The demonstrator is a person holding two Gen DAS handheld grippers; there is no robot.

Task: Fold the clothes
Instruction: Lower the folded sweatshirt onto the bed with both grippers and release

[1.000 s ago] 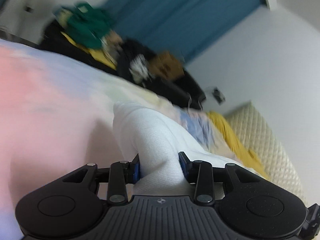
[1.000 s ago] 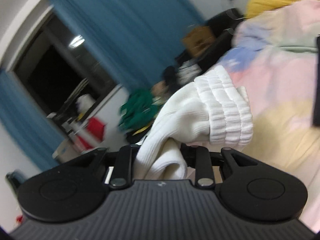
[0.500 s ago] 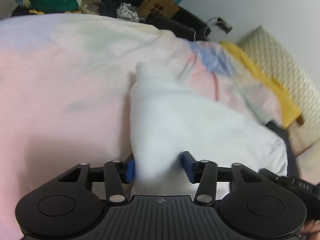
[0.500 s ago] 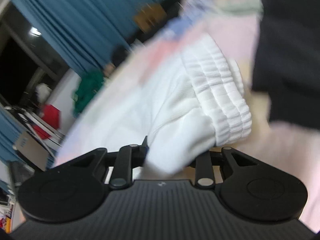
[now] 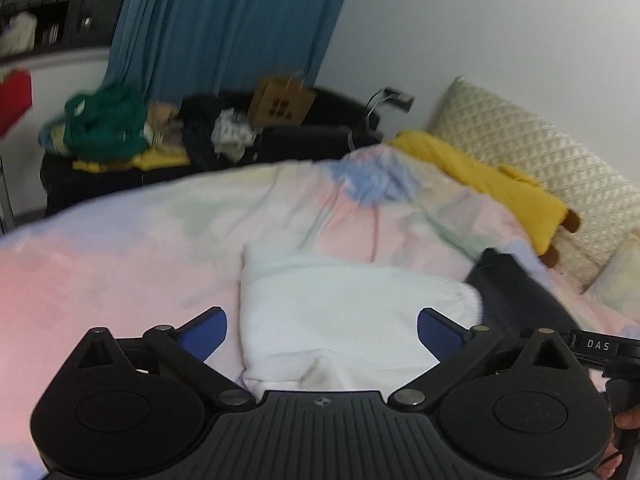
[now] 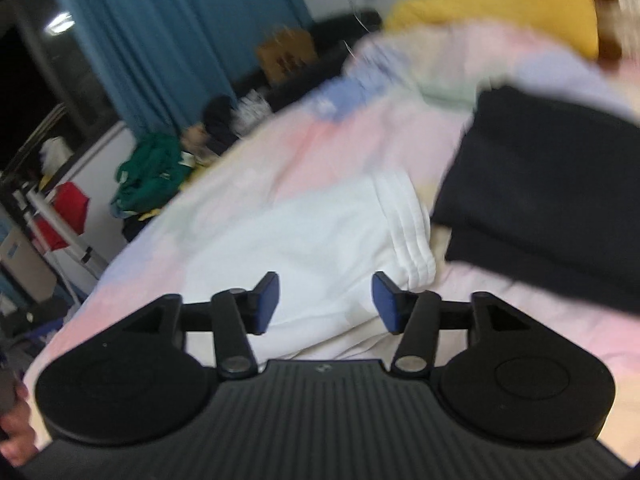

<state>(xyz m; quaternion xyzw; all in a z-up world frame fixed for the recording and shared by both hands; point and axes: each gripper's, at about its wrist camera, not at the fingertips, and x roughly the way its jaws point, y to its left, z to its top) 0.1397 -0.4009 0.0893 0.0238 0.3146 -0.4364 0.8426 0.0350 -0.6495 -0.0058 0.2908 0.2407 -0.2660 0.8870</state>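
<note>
Both grippers — left (image 5: 322, 330), right (image 6: 325, 304) — jaws opening, clear of white garment (image 5: 340, 320); it lies on bed (image 5: 120, 248).

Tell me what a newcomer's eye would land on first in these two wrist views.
The folded white garment lies flat on the pastel bedspread, right in front of both grippers, with a folded black garment just beside it. The left gripper and right gripper are opening, their blue pads clear of the cloth. Behind, a yellow plush toy rests against the quilted headboard.

One white garment (image 5: 344, 320), one black garment (image 6: 540, 200).
</note>
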